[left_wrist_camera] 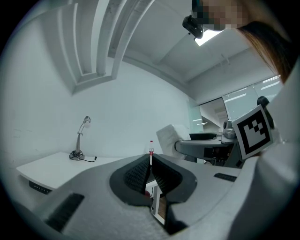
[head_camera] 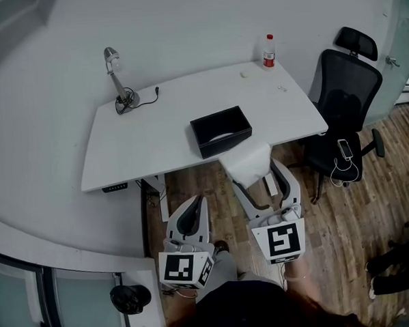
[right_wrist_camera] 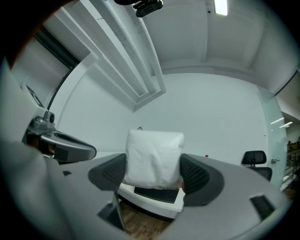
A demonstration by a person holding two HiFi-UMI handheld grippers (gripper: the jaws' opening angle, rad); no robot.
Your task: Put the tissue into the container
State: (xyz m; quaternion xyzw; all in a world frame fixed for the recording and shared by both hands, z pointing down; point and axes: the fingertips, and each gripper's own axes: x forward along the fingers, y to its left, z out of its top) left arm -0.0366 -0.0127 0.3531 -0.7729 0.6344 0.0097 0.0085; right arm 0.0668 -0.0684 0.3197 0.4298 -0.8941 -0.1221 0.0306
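Place: an office.
Furniture: a white desk (head_camera: 155, 128) against a plain white wall, with a black swivel chair (head_camera: 344, 94) with a headrest at its right end.
Desk's far left corner: a desk lamp (head_camera: 118, 78).
Floor: wood planks (head_camera: 351, 220).

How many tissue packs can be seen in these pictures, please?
1. The tissue pack is held in the right gripper, just in front of the black container. A pale shape inside the container may be another; I cannot tell.

right gripper (head_camera: 254, 176) clamps tissue pack (head_camera: 244, 157) just off the table (head_camera: 148, 138) edge, next to black container (head_camera: 225, 143). left gripper (head_camera: 192, 206) lower, apart. lamp (head_camera: 118, 82) far-left, bottle (head_camera: 269, 52) far-right.
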